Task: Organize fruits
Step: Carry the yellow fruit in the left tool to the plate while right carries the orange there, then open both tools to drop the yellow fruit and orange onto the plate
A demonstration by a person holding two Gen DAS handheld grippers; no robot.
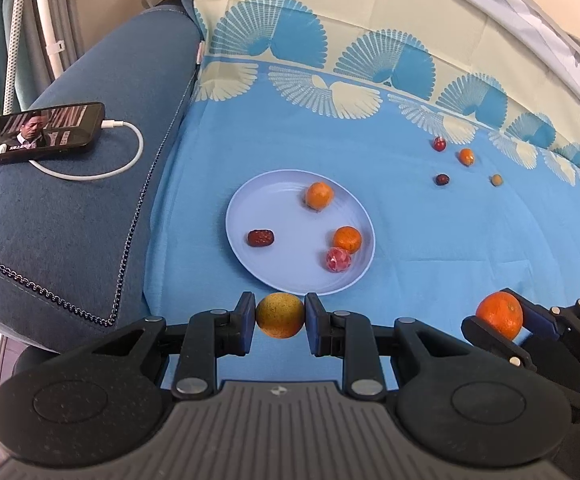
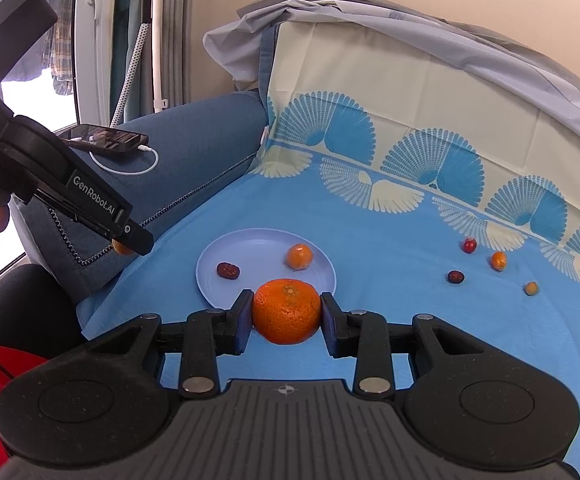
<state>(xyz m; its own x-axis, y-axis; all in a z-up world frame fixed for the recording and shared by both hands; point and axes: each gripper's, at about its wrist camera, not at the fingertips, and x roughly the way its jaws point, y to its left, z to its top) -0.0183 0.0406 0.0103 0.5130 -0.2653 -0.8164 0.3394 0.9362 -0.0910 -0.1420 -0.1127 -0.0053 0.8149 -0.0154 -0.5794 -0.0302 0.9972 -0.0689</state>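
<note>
A pale blue plate lies on the blue cloth and holds two small oranges, a red date and a pink-red fruit. My left gripper is shut on a yellow-green fruit just short of the plate's near rim. My right gripper is shut on a large orange near the plate; it shows at the right of the left wrist view. The left gripper also shows in the right wrist view.
Several small loose fruits lie far right on the cloth: a red one, an orange one, a dark one and a yellowish one. A phone with a white cable rests on the blue sofa arm at the left.
</note>
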